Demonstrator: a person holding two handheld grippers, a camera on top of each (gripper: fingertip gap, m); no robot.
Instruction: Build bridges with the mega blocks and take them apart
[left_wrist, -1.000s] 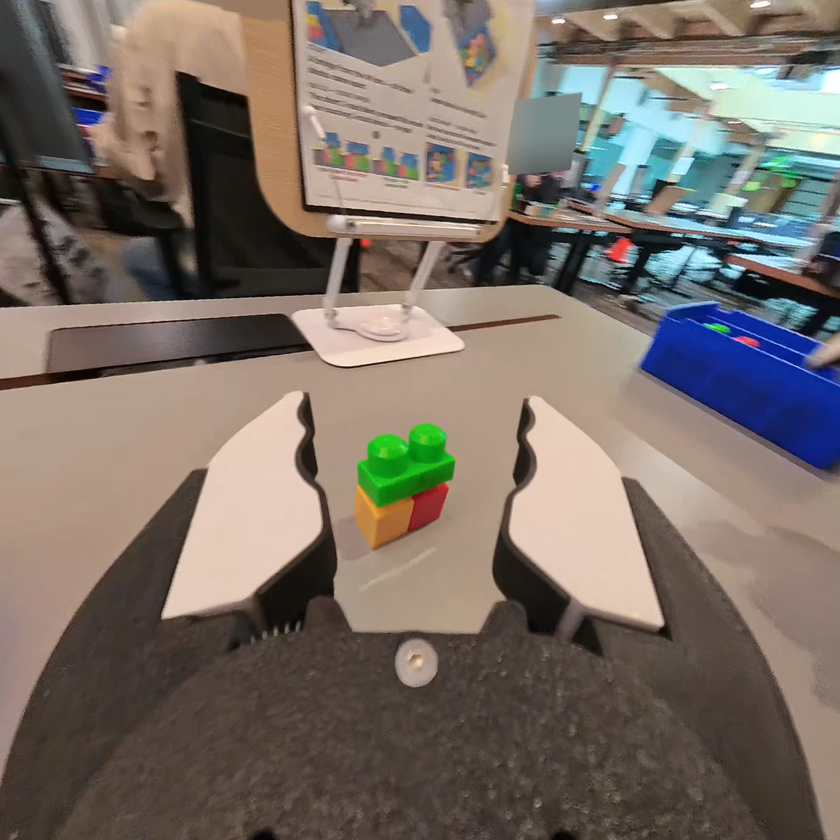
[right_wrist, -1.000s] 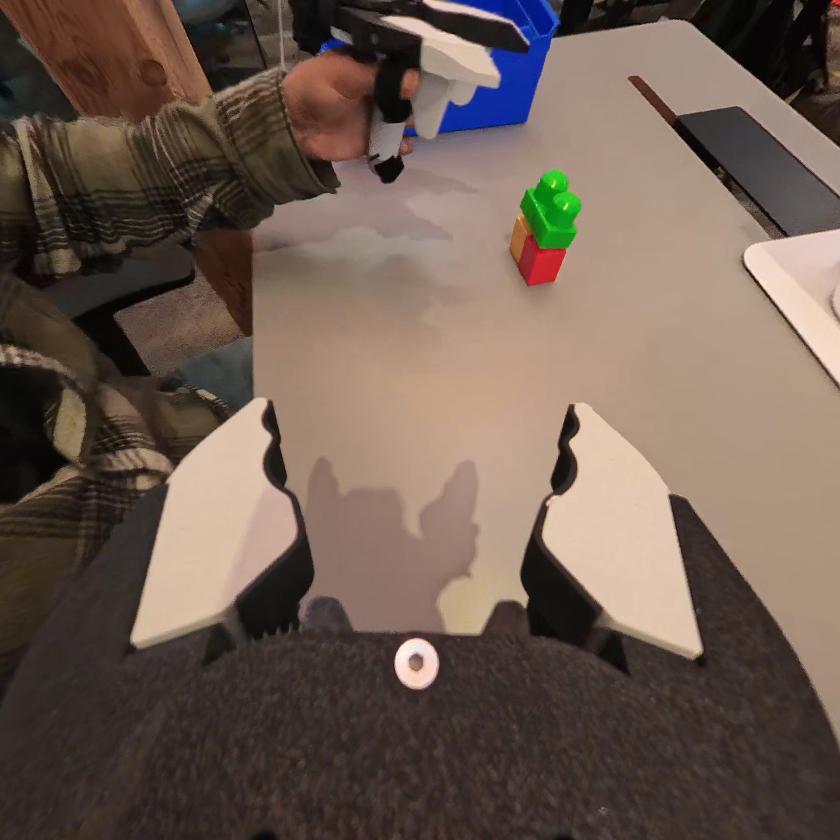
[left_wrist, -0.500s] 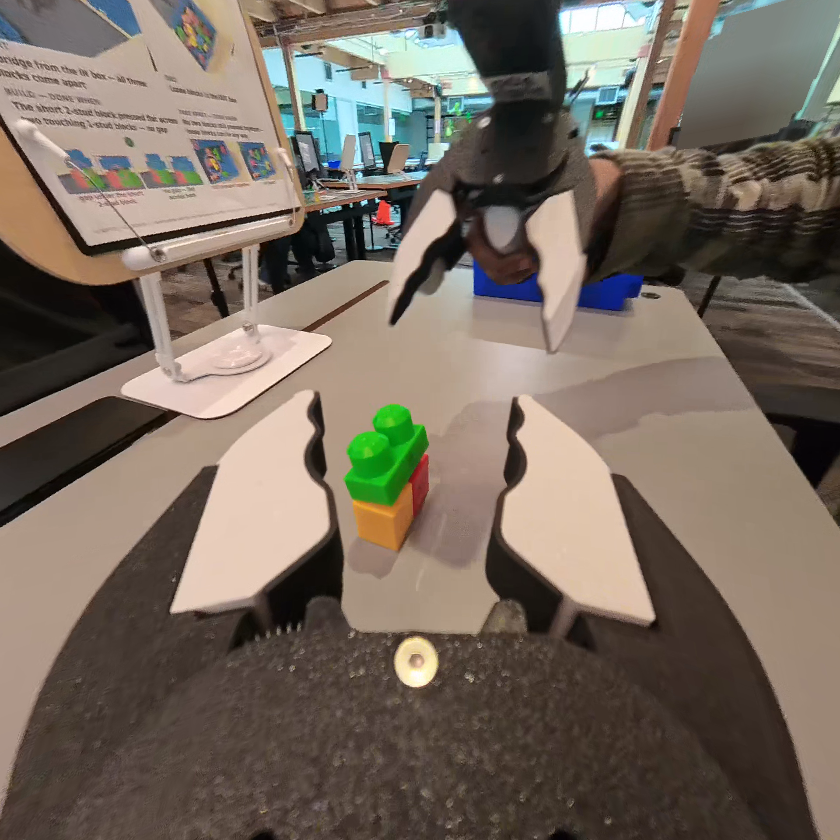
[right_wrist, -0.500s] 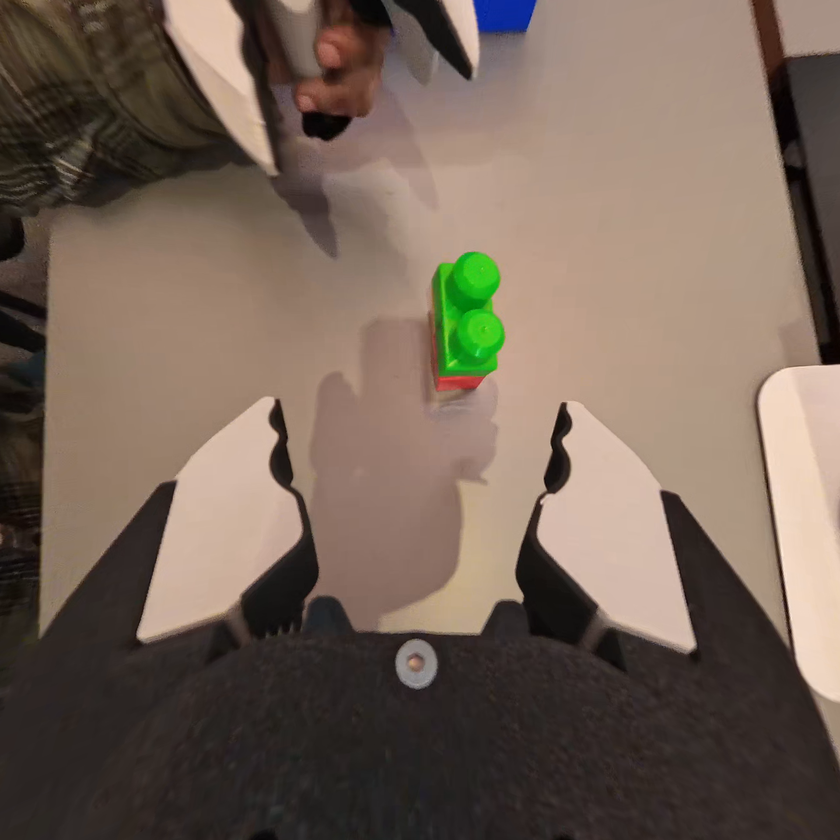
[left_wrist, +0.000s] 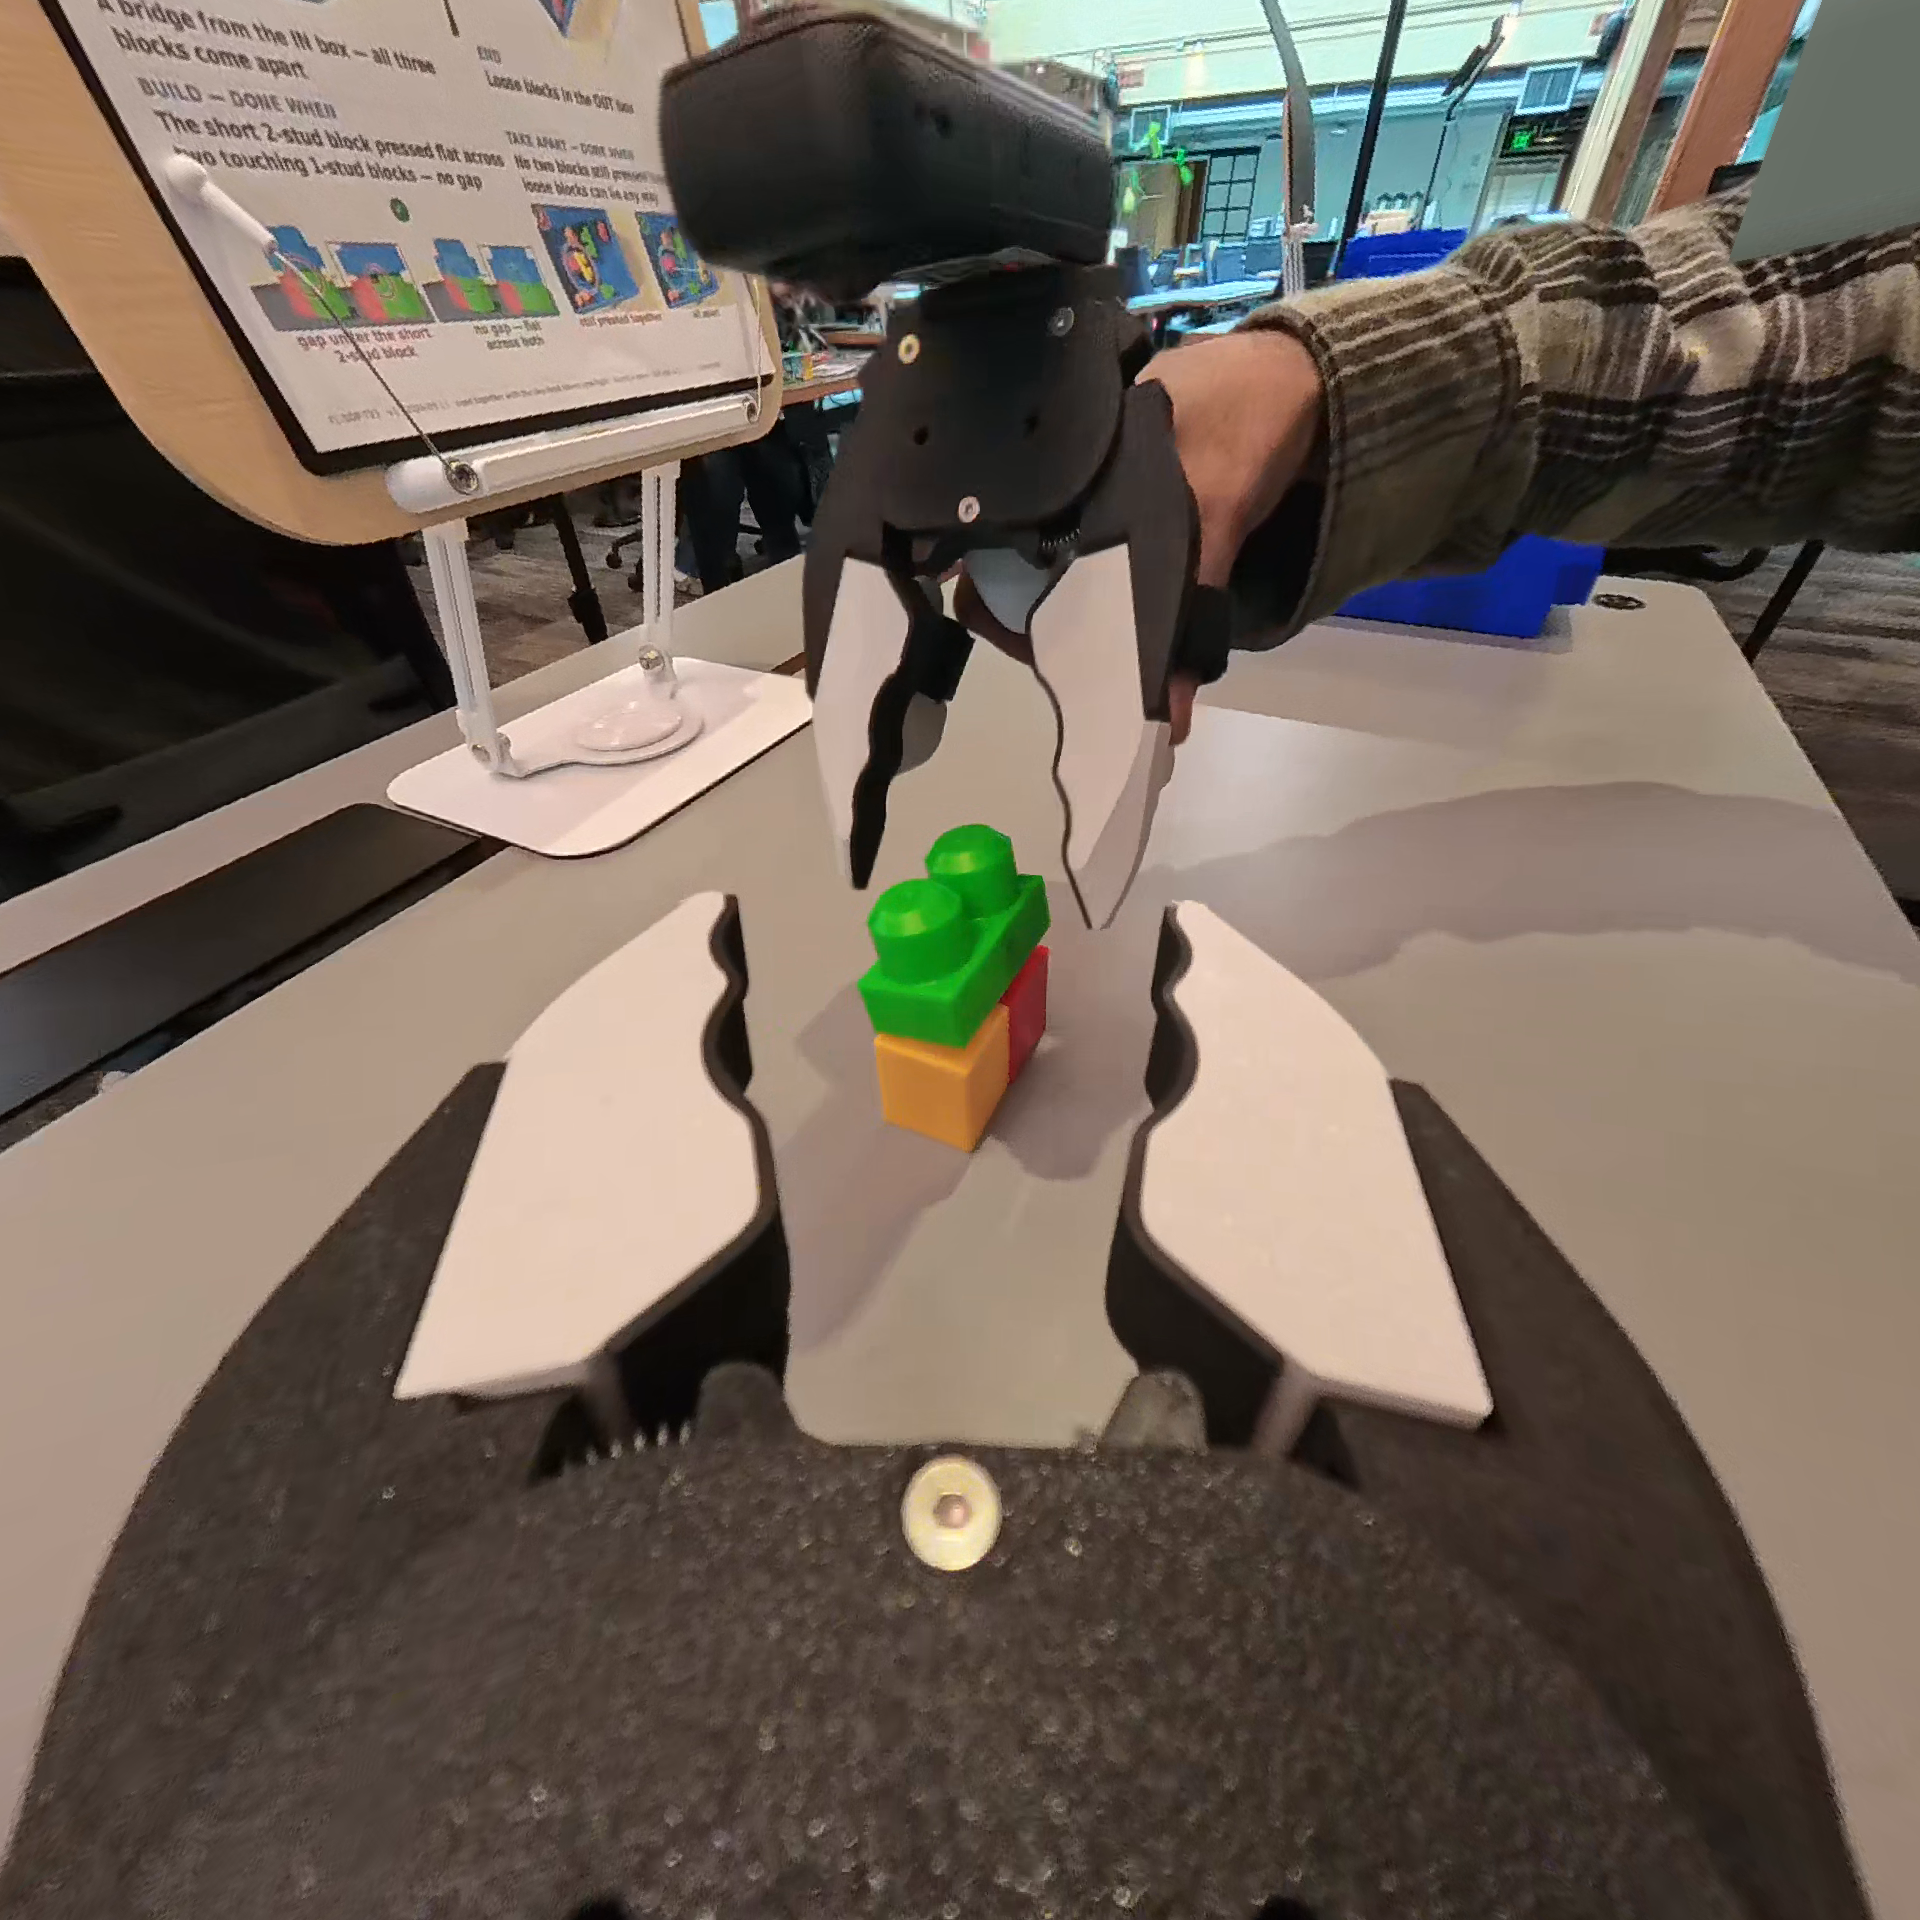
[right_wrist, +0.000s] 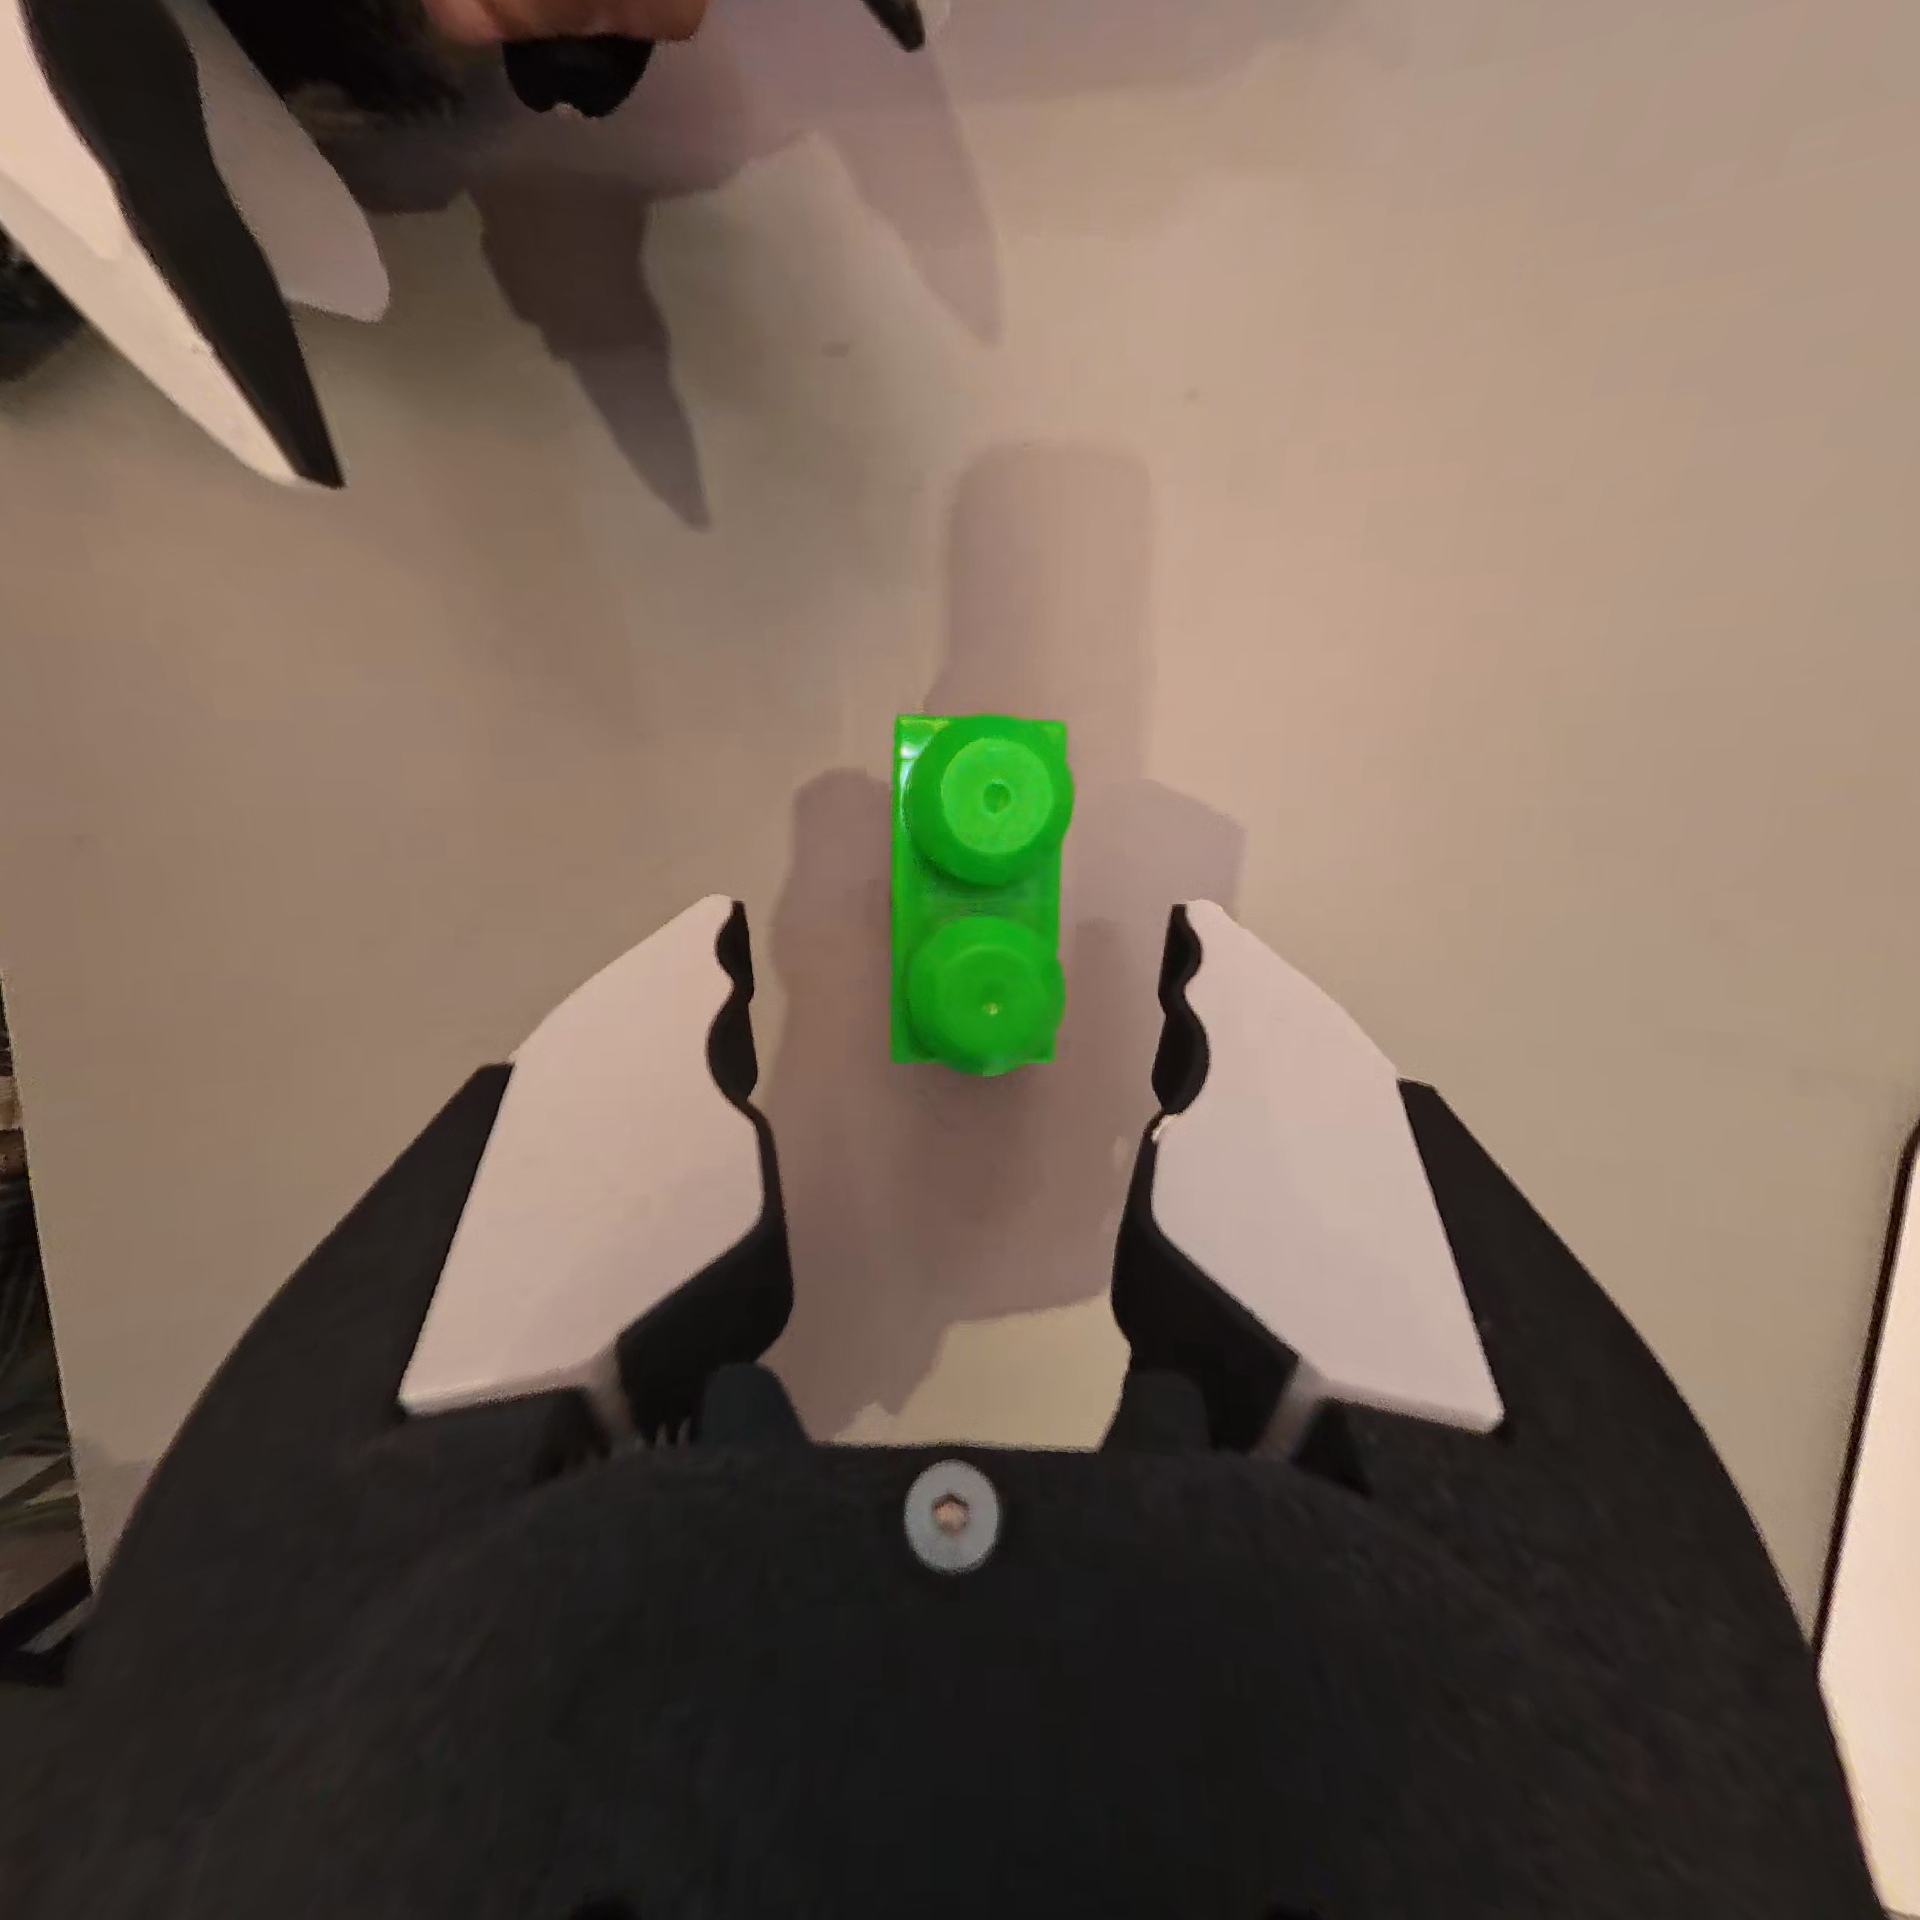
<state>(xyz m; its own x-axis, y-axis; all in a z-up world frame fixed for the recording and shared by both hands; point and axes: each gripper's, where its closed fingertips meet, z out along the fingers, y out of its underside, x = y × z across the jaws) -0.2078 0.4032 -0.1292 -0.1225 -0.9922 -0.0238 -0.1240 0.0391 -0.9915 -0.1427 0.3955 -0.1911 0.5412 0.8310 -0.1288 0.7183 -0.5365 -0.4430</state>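
Observation:
A small bridge stands on the grey table (left_wrist: 1507, 1039): a green two-stud block (left_wrist: 951, 951) lies across an orange block (left_wrist: 940, 1086) and a red block (left_wrist: 1027, 1013). My left gripper (left_wrist: 951, 935) is open and empty, low on the table, its fingertips on either side of the bridge without touching it. My right gripper (left_wrist: 971, 904) hangs open right above the bridge, pointing down. In the right wrist view it (right_wrist: 954, 920) looks straight down on the green block (right_wrist: 979, 894), which sits between its fingertips. The lower blocks are hidden there.
An instruction board on a white stand (left_wrist: 592, 748) is at the back left. A blue bin (left_wrist: 1475, 592) sits at the far right behind the sleeved arm (left_wrist: 1558, 395). A black strip (left_wrist: 208, 966) lies in the table at left. The left gripper's finger (right_wrist: 166, 260) shows at top left. Left tips to right tips: about 10 centimeters.
My right gripper has come in from the far side and dropped down over the bridge. My left gripper has swung around and drawn nearer to it. The blocks have not moved.

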